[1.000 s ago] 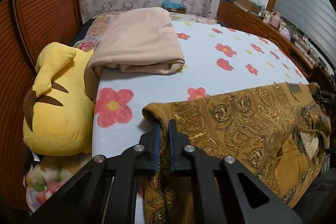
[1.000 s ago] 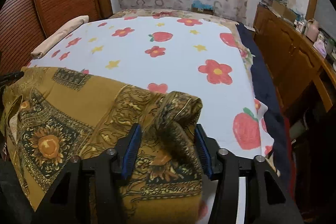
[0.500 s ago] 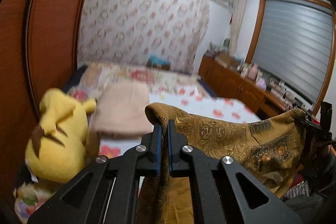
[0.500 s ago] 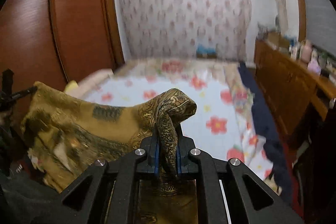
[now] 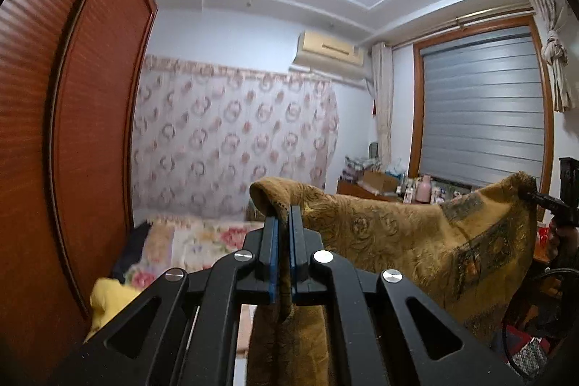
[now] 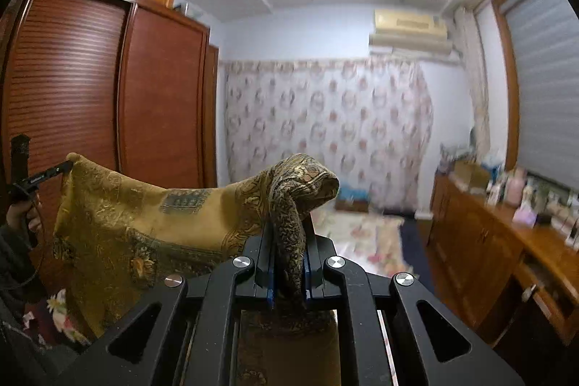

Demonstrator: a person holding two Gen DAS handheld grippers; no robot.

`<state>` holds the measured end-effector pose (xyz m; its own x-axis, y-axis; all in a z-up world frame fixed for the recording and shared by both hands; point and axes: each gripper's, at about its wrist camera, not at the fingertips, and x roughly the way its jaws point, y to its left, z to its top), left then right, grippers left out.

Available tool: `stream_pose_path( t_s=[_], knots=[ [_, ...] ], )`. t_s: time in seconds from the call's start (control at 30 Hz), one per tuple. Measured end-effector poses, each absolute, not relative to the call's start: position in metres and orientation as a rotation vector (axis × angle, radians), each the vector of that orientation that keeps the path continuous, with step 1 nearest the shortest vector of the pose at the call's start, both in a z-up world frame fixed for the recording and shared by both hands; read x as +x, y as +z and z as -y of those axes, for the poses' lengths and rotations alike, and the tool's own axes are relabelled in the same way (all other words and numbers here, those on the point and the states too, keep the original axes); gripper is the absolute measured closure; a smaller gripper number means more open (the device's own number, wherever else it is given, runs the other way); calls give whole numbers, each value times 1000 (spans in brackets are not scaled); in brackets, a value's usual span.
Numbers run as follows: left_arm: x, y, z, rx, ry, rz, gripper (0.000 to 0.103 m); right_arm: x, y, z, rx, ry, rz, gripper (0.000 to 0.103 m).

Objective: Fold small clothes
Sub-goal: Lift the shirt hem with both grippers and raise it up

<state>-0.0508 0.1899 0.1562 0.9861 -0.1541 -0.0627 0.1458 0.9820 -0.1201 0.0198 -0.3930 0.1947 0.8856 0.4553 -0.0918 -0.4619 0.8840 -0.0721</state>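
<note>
Left wrist view: left gripper [image 5: 283,223], black frame with blue pads, jaws nearly together and clamped on one top corner of the mustard patterned garment [image 5: 398,241]. A bunched loop of cloth rises above the fingertips; the rest drops between and below the fingers. From this corner the garment stretches to the right, held in the air, sagging slightly in the middle. Its far corner is pinched by the right gripper [image 5: 532,196], seen side-on at the frame edge. Background: red-brown wardrobe [image 5: 79,118] at left, floral curtain [image 5: 231,140], air conditioner [image 5: 331,51], grey window blind [image 5: 481,107], floral bedding [image 5: 202,237] low in the frame, yellow plush toy [image 5: 106,299] at lower left (only partly visible).

Right wrist view: right gripper [image 6: 287,236], jaws closed on the opposite top corner of the garment [image 6: 144,216]; a twisted knot of cloth sits on top of the fingertips and a strip hangs down between the pads. The cloth spans leftward to the left gripper [image 6: 65,167], which holds the far corner. Background: wardrobe [image 6: 108,89], curtain [image 6: 325,122], wooden sideboard [image 6: 506,241] with small items, blurred
</note>
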Motion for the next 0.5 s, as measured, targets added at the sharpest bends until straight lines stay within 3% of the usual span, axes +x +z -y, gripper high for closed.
stream_pose_path(
  t_s=[0.3, 0.5],
  knots=[
    [-42, 177, -192, -95, -138, -12, 98, -9, 235, 401, -129, 451, 22, 92],
    [10, 167, -193, -85, -82, -56, 98, 37, 195, 366, -146, 430, -28, 92]
  ],
)
